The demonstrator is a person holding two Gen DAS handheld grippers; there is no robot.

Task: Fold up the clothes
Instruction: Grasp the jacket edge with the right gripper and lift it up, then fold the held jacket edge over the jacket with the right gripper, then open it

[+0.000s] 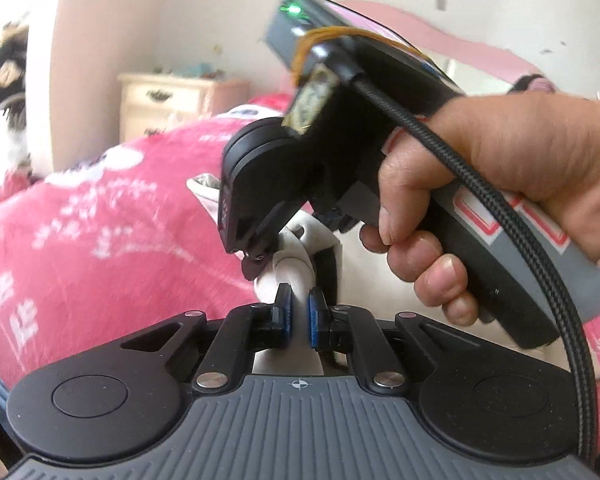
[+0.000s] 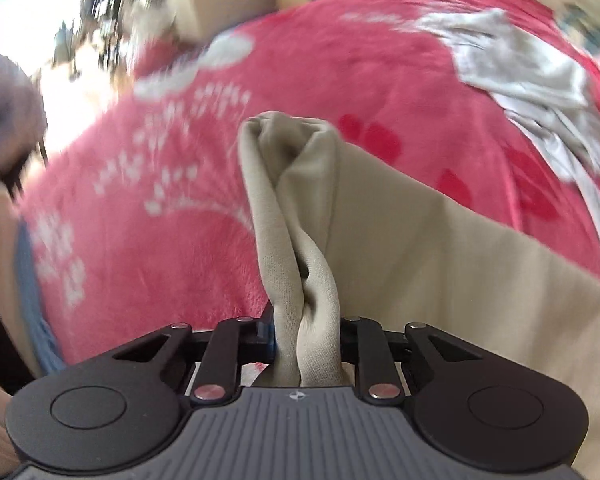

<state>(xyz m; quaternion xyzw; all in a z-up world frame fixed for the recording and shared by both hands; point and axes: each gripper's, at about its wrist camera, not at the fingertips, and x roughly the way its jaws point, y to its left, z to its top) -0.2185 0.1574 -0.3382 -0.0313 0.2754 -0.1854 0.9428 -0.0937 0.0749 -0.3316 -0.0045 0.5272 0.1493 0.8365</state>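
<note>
The beige garment (image 2: 400, 248) fills the lower centre and right of the right wrist view, over the pink blanket (image 2: 172, 168). Both the left gripper (image 1: 299, 312) and right gripper (image 2: 306, 344) pinch bunched cloth, close together, probably matching two edges for a fold; blur hides which edges.

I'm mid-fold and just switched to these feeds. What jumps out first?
Both grippers are shut on the same beige garment: the left gripper pinches a fold low in its view, with the right gripper just above it, held by a hand. Beneath lies a bright pink blanket, and a crumpled grey garment lies at the upper right of the right wrist view.
</note>
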